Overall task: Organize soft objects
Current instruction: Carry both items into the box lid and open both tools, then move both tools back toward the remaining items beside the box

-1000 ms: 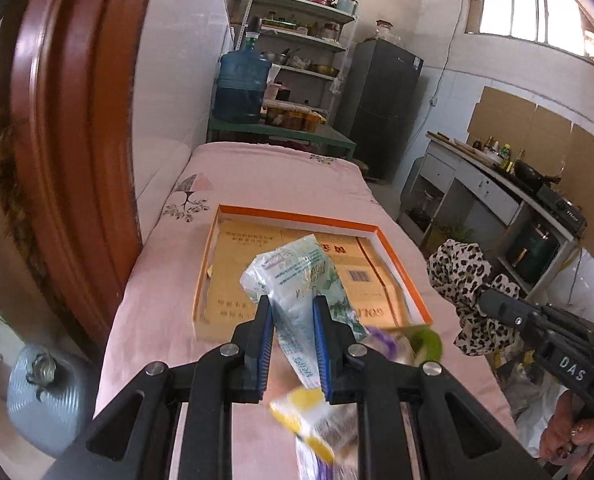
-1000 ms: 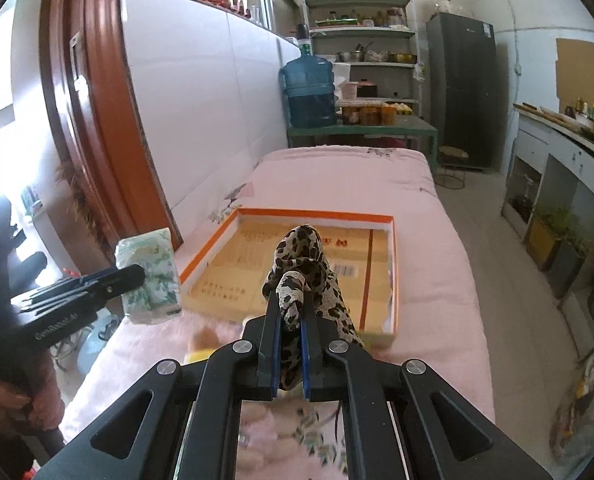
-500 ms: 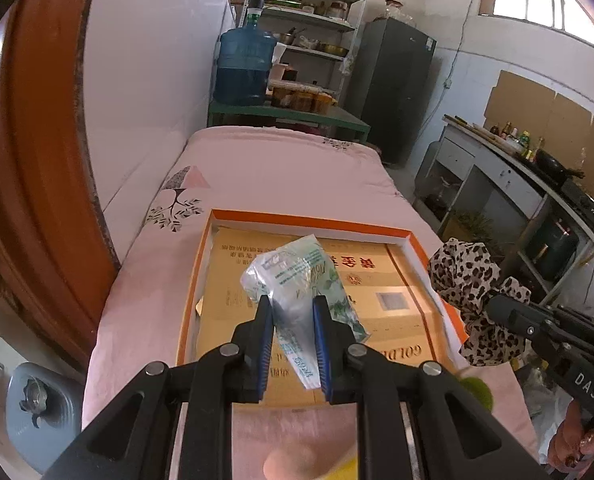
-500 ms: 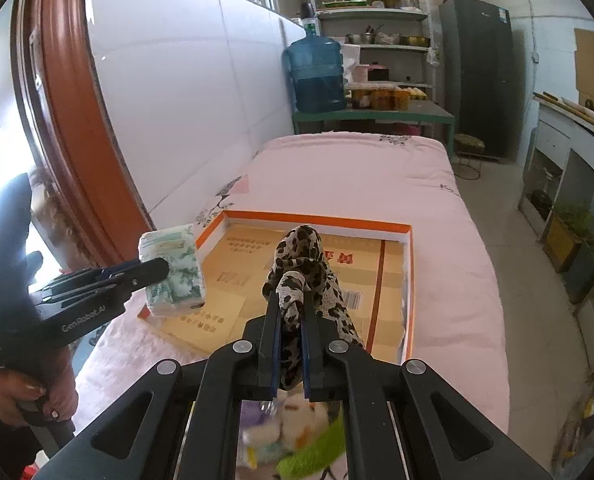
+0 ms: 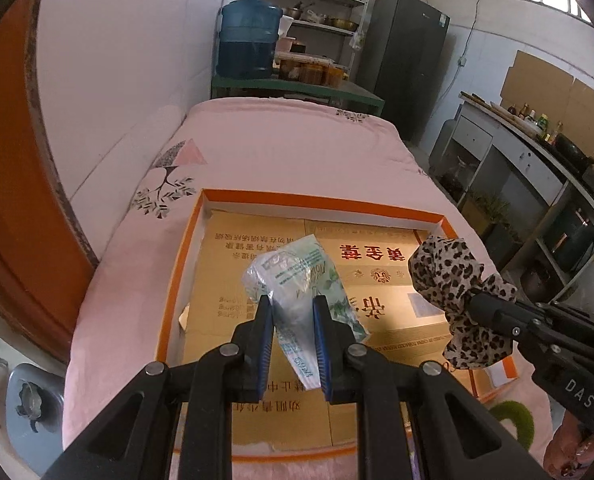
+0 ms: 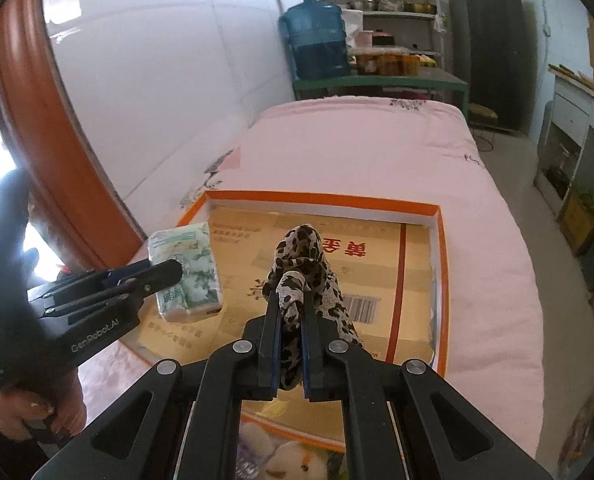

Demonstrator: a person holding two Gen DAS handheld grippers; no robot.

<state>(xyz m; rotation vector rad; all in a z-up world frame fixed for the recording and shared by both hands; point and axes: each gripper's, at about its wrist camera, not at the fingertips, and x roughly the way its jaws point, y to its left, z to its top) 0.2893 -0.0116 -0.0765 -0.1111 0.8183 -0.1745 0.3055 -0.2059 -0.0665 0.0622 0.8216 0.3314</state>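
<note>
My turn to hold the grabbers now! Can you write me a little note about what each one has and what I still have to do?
Left gripper: fingers shut on the tissue pack, held over the left half of the orange tray.
Right gripper: fingers shut on the leopard cloth, held over the tray's middle.
Done: both things are picked up and brought above the tray.
Left: nothing is in the tray yet. Probably lower and let go of both, then fetch the plush toys lying on the pink bedcover at the tray's near edge.

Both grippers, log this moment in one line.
left gripper: tissue pack | right gripper: leopard cloth | both over tray
</note>
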